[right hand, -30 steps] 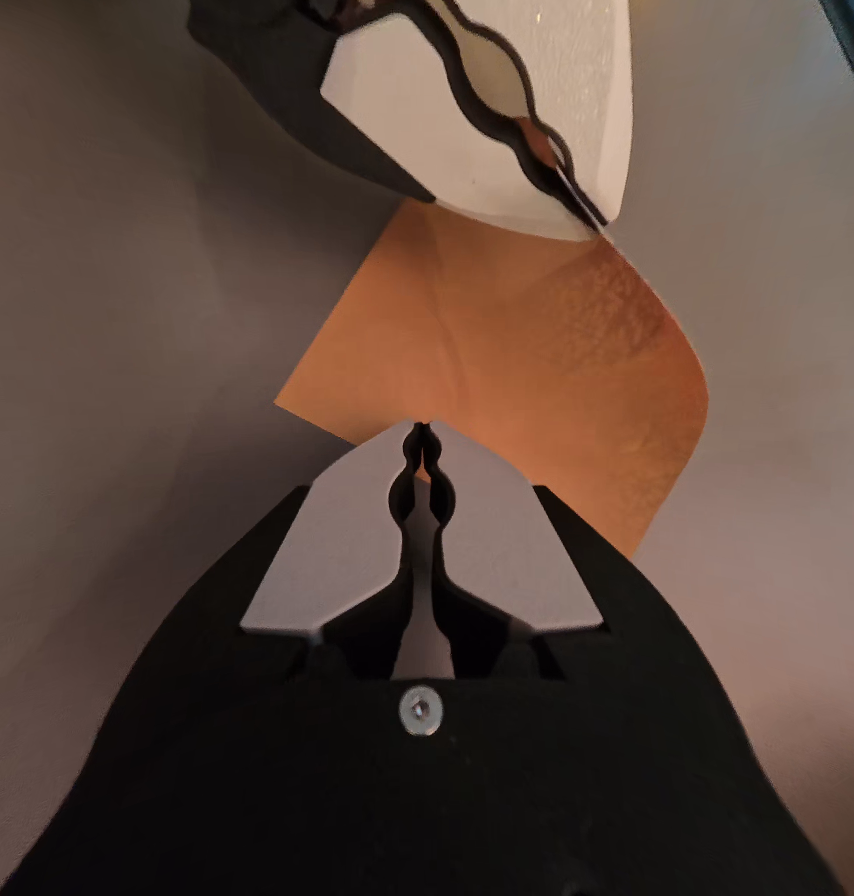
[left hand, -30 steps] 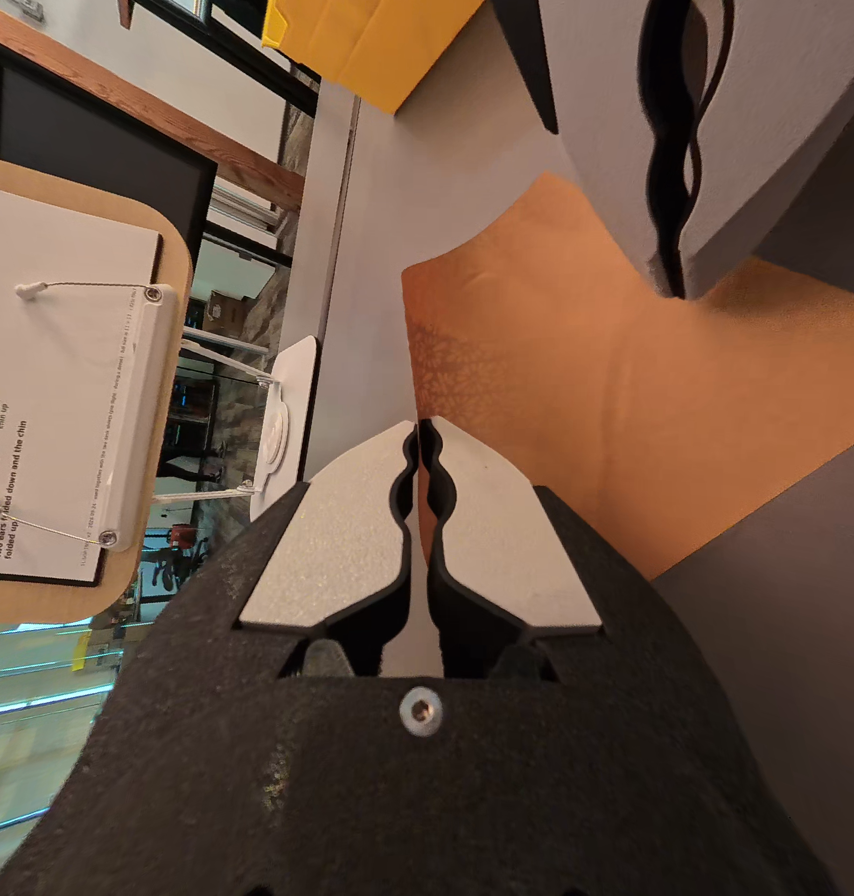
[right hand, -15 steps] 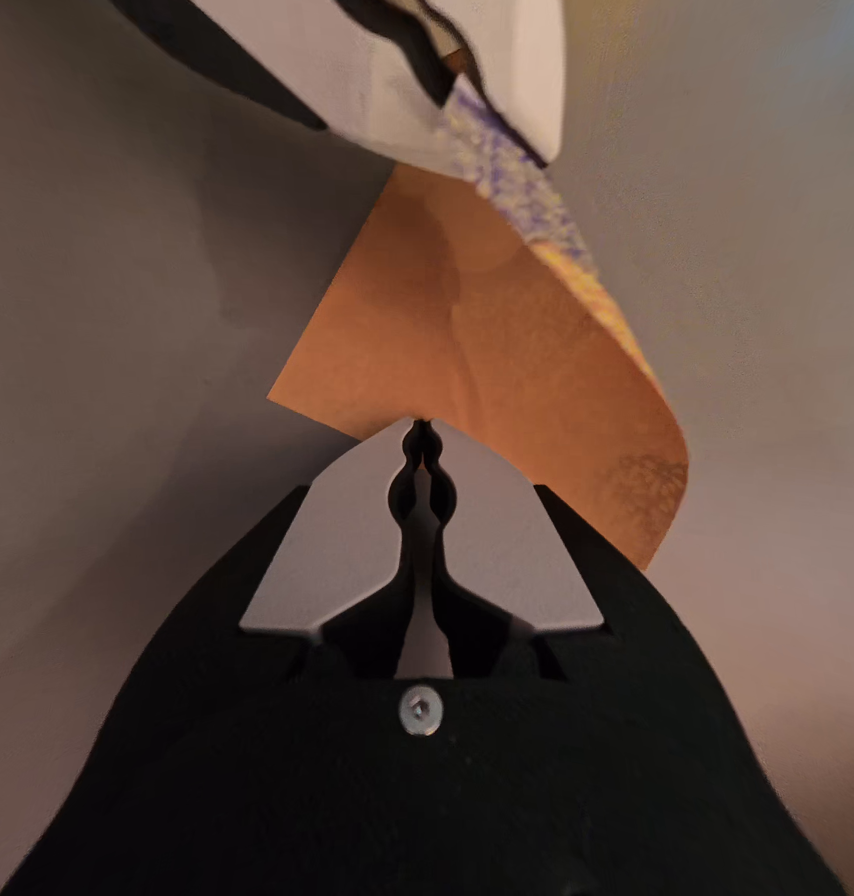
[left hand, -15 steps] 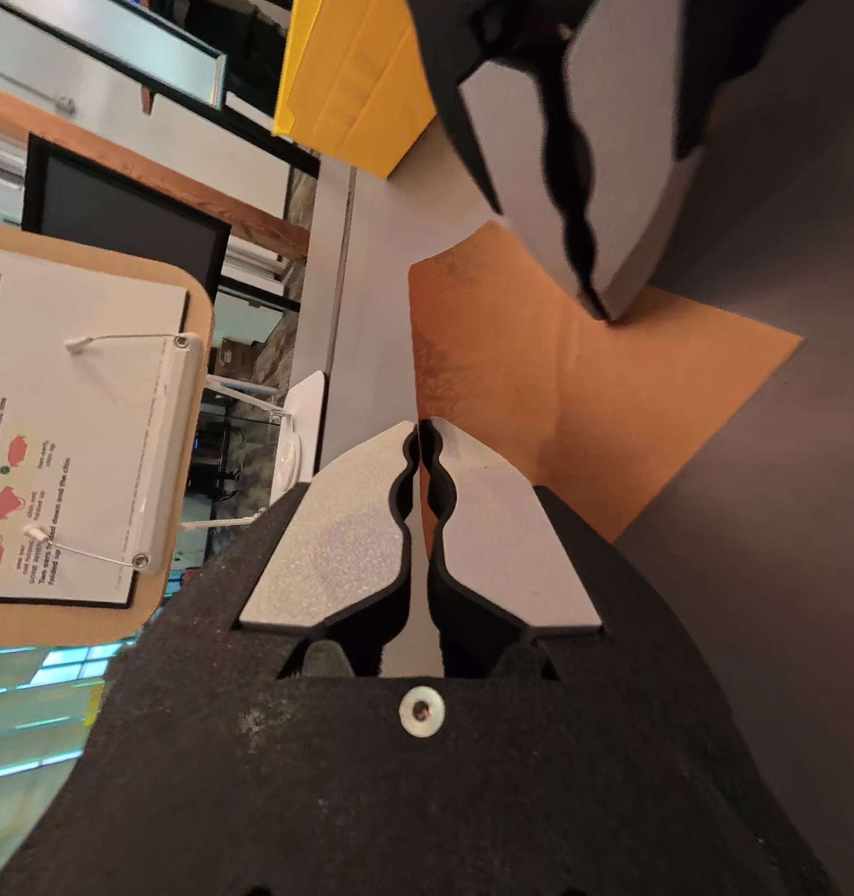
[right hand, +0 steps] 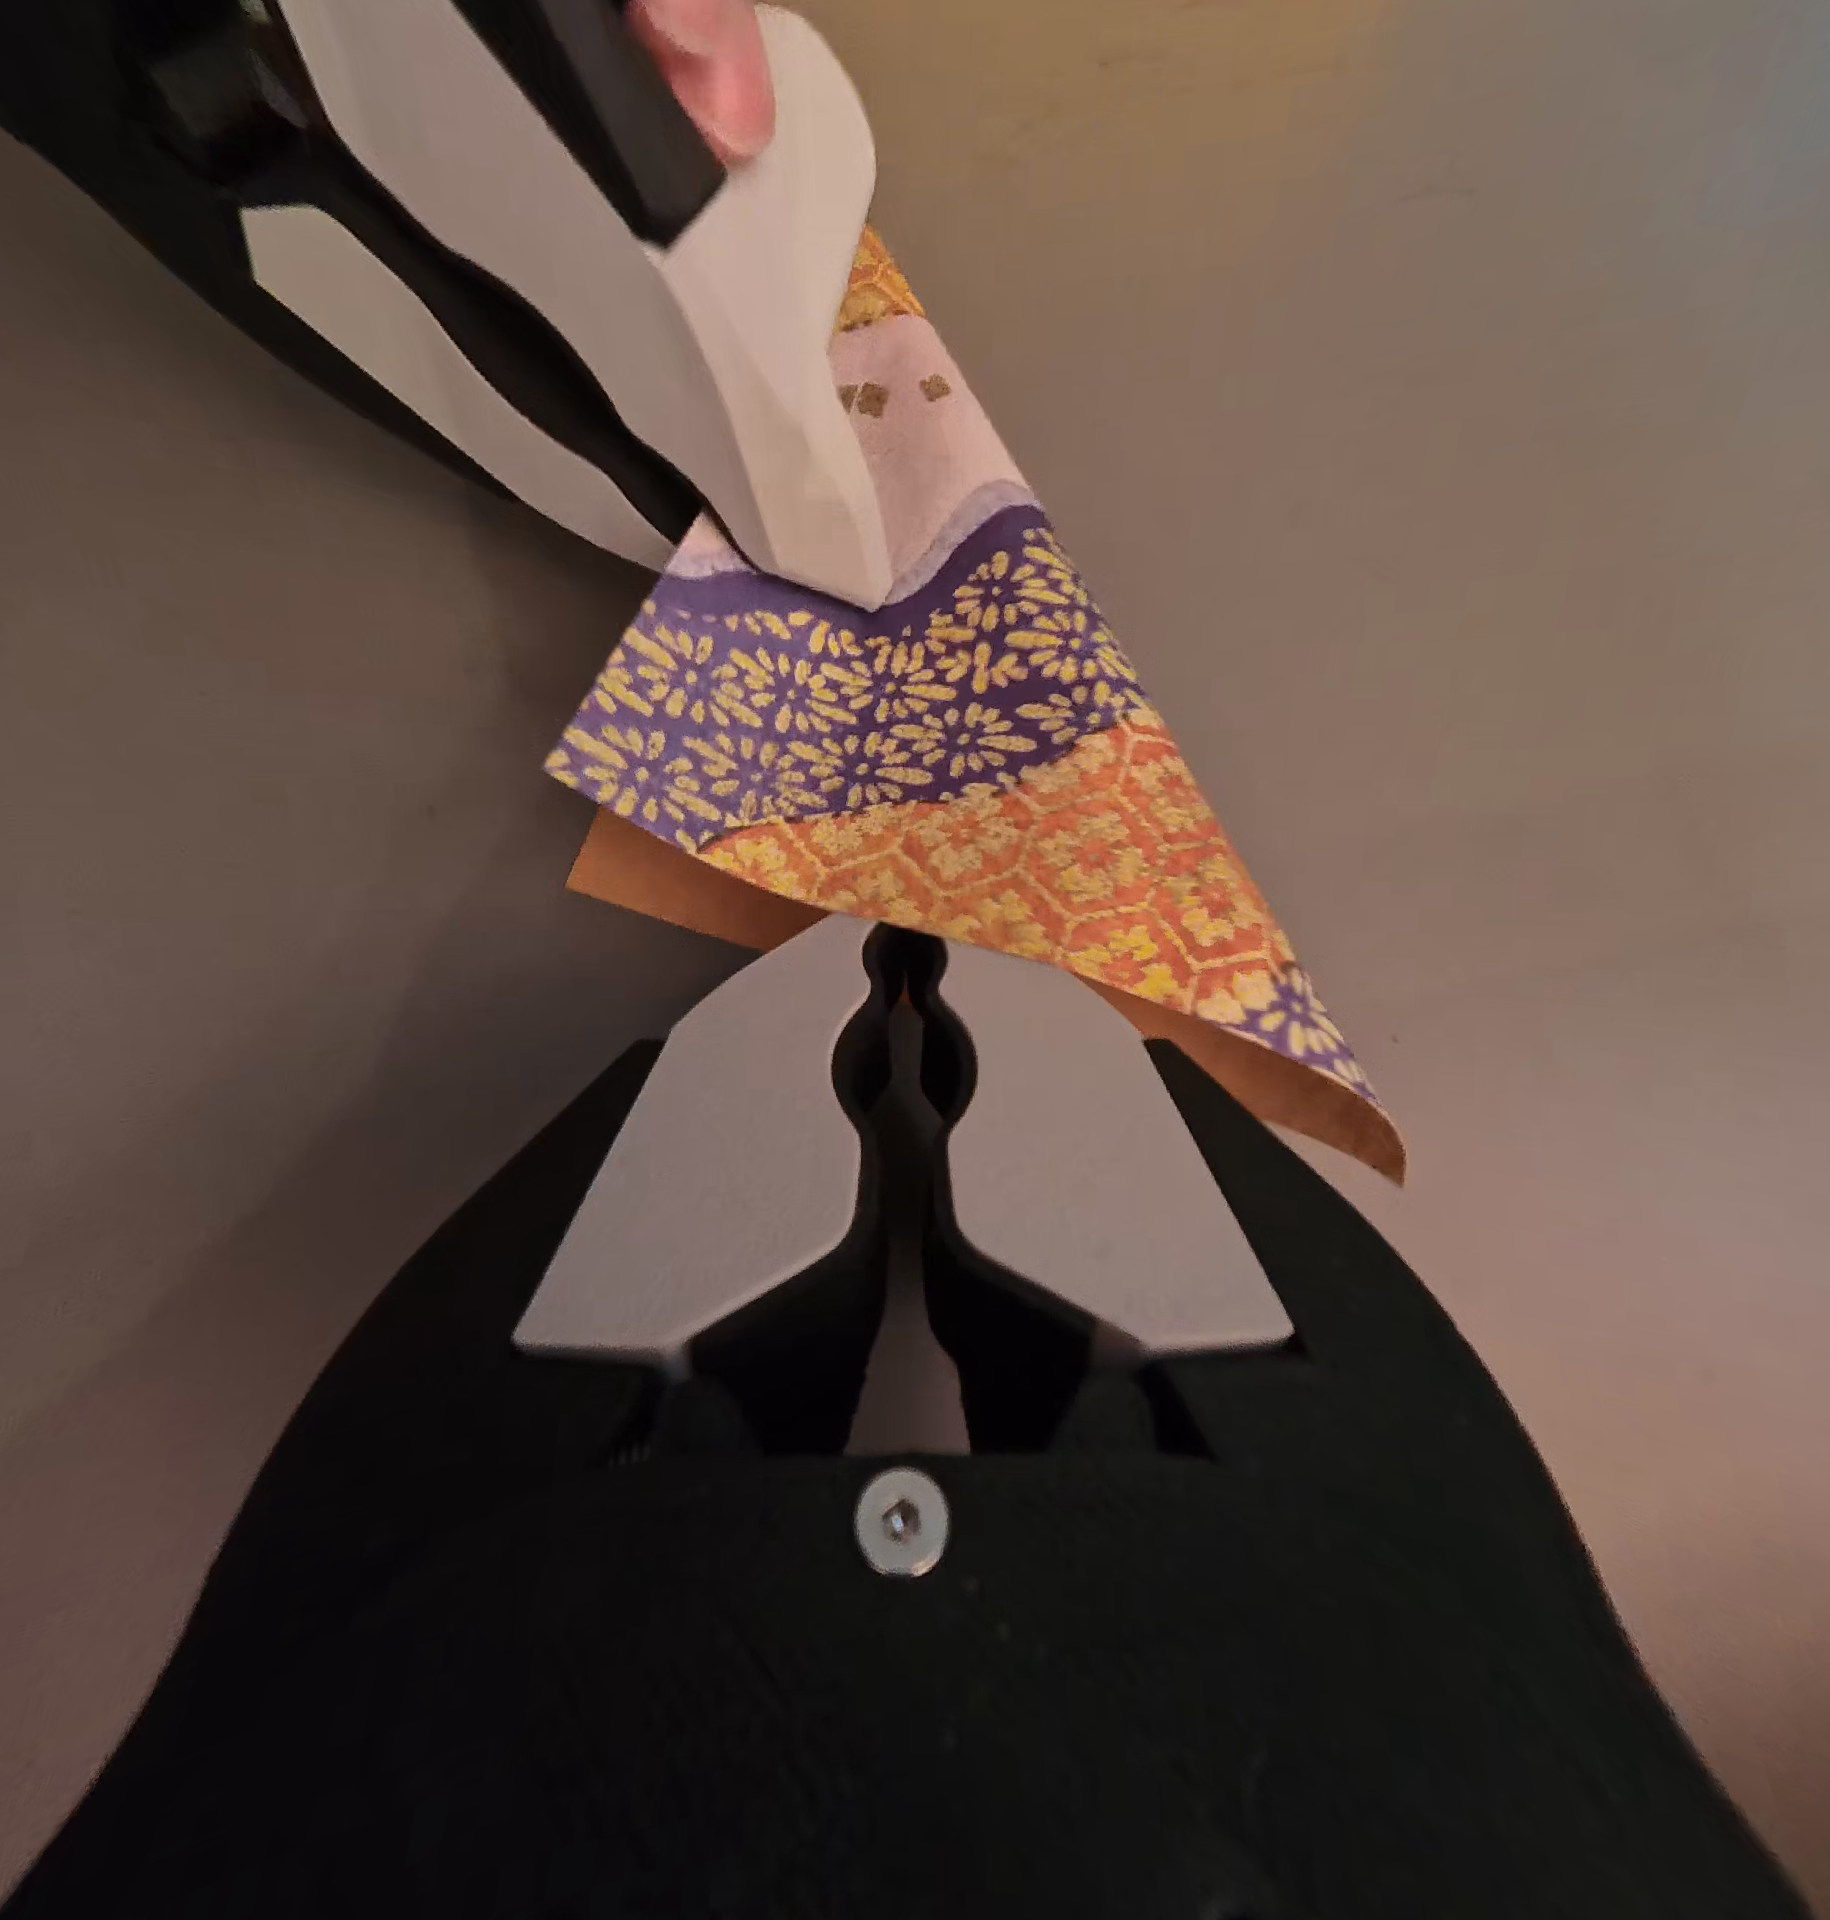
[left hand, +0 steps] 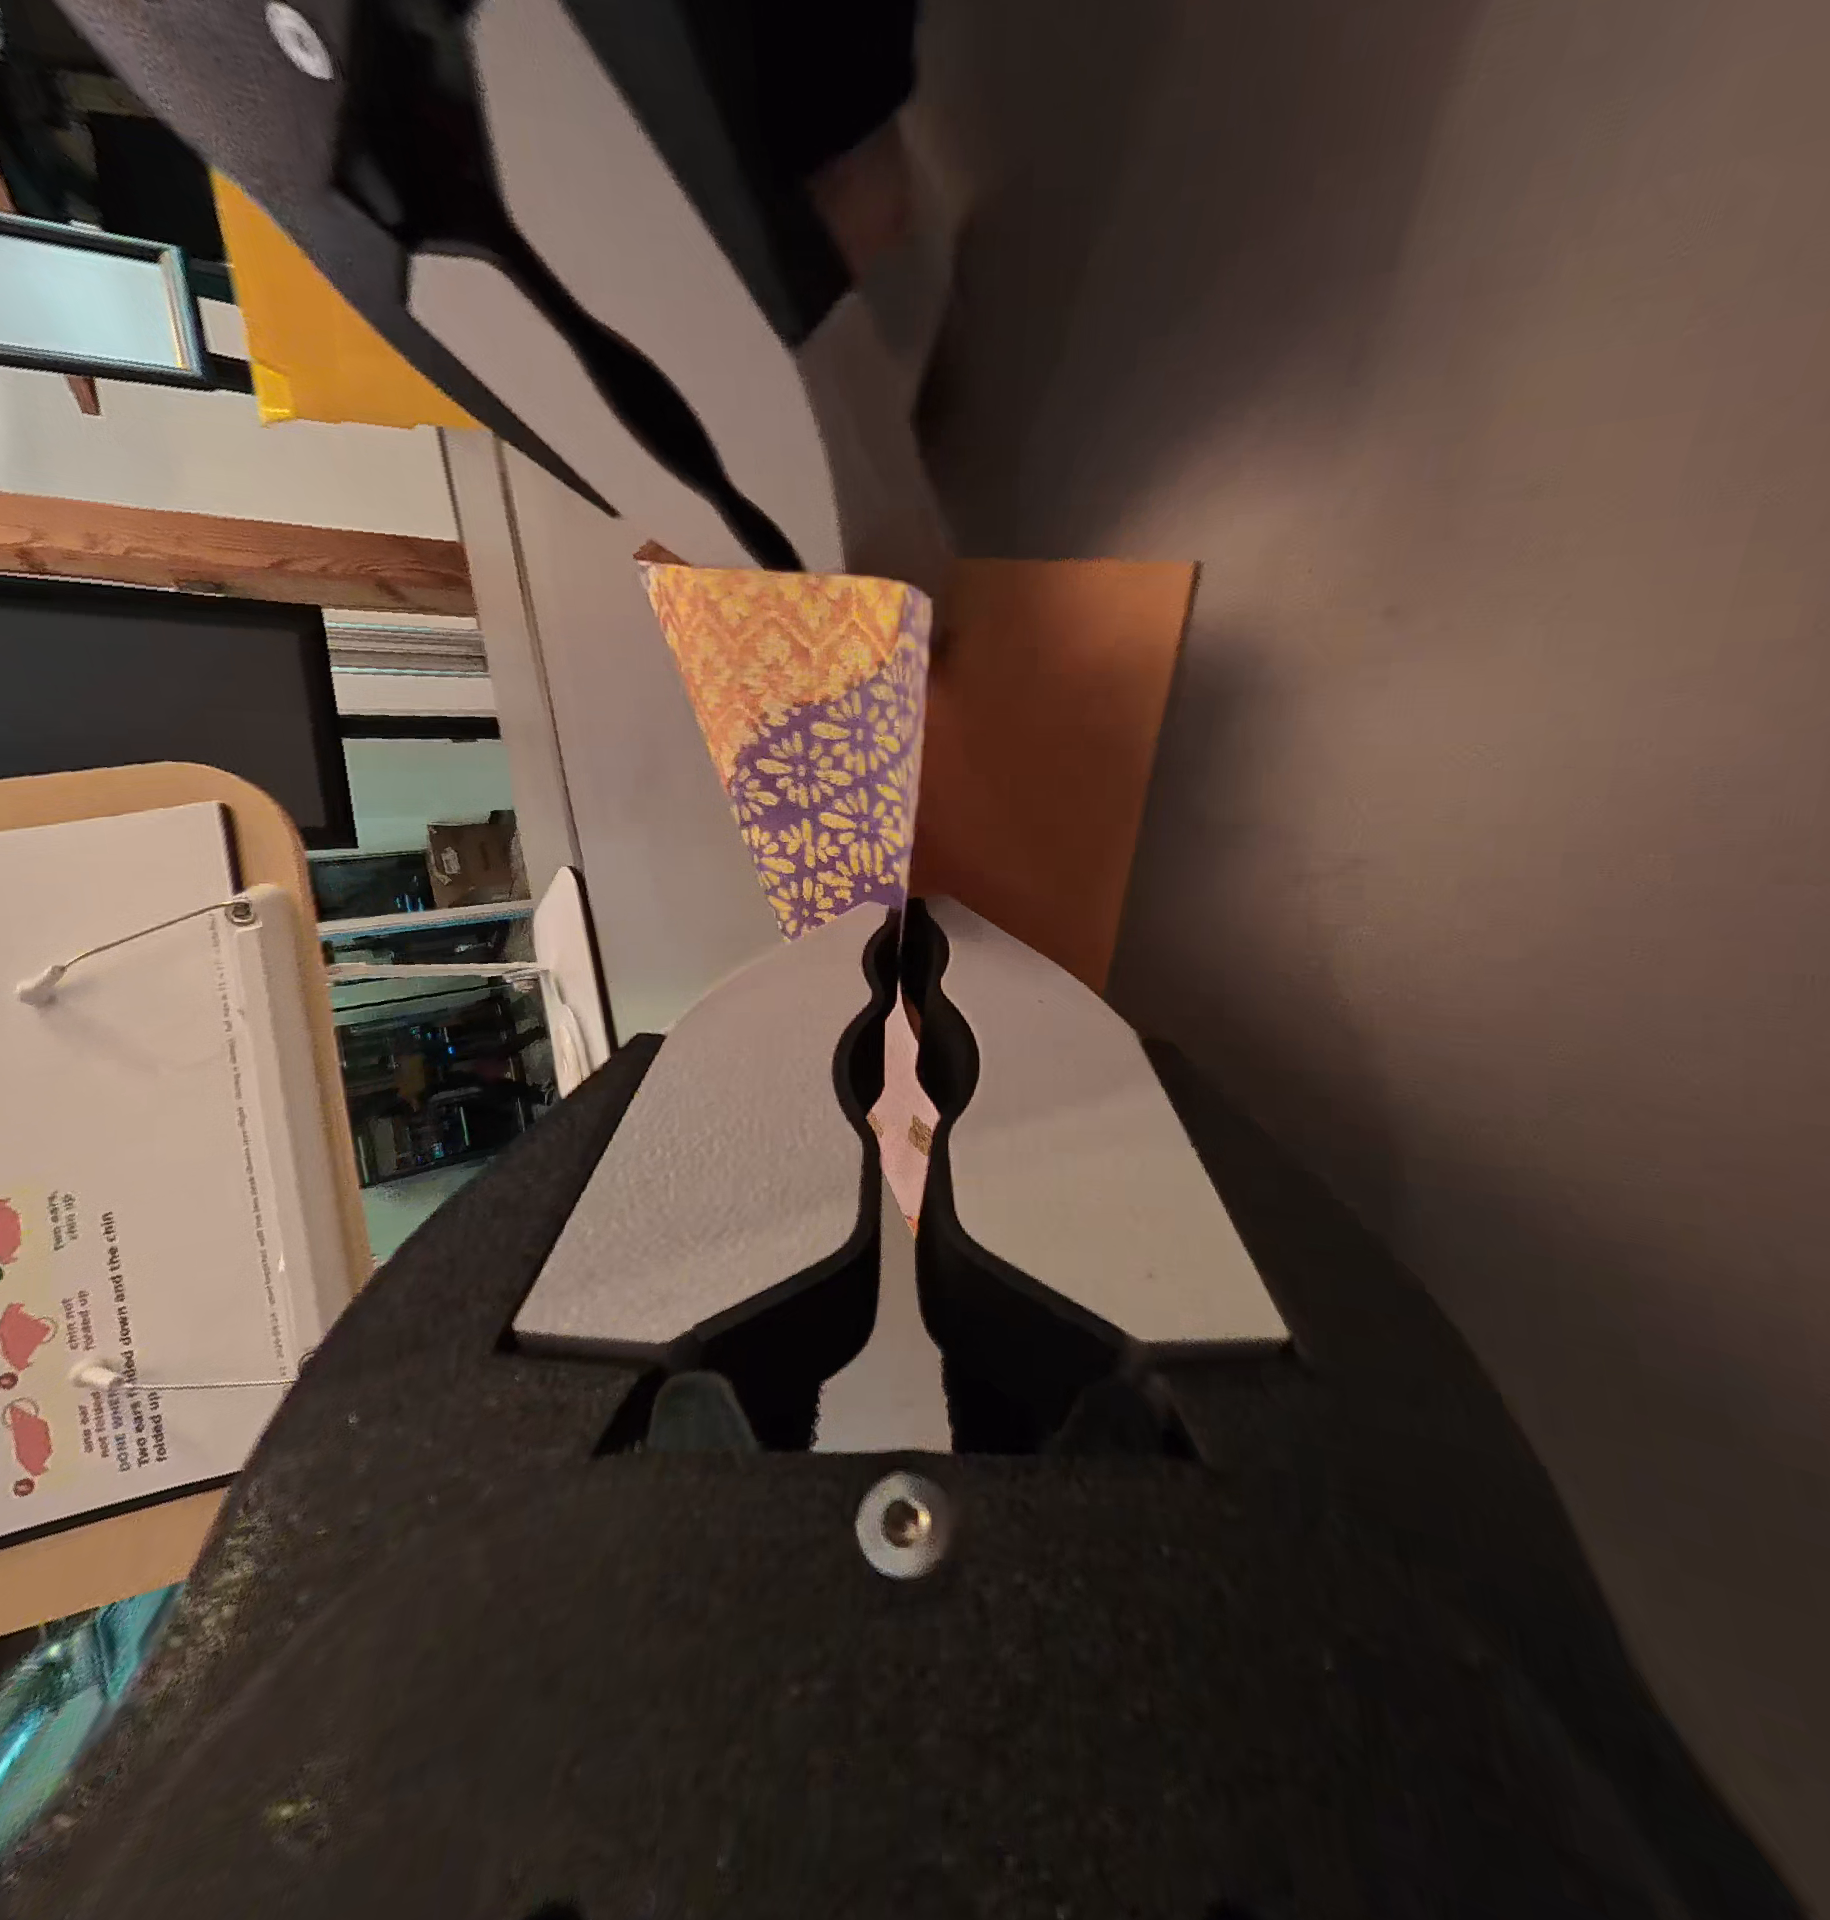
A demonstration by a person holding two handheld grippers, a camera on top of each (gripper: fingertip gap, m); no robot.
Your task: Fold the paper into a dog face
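1. Since half a second ago the paper [right hand: 921, 769] has turned over: its patterned face now shows where only the plain orange back faced the cameras, and the sheet has doubled over on itself.
2. Grey matte worktop [left hand: 1513, 727] lies under everything; in the left wrist view the room beyond it holds a dark screen [left hand: 132, 707], a wooden beam [left hand: 215, 545] and a yellow box [left hand: 308, 353].
3. A tan board [left hand: 298, 935] with a white printed sheet [left hand: 90, 1039] strapped on by thin cords stands at the left of that view.
4. Left tongs [left hand: 898, 925] are pinched closed on one corner of the paper; right tongs [right hand: 903, 948] are pinched closed on the plain orange edge under the fold.
5. Held between both tongs, the paper hangs above the worktop, bent loosely, not creased flat.
6. From the right wrist view the left tongs [right hand: 776, 551] cover the paper's far corner, with a fingertip [right hand: 713, 73] showing on them.
7. Its pattern runs in bands: purple with yellow flowers, orange lattice, a pale strip; the tongs' fingers [left hand: 724, 1143] are pale grey with wavy black inner edges.
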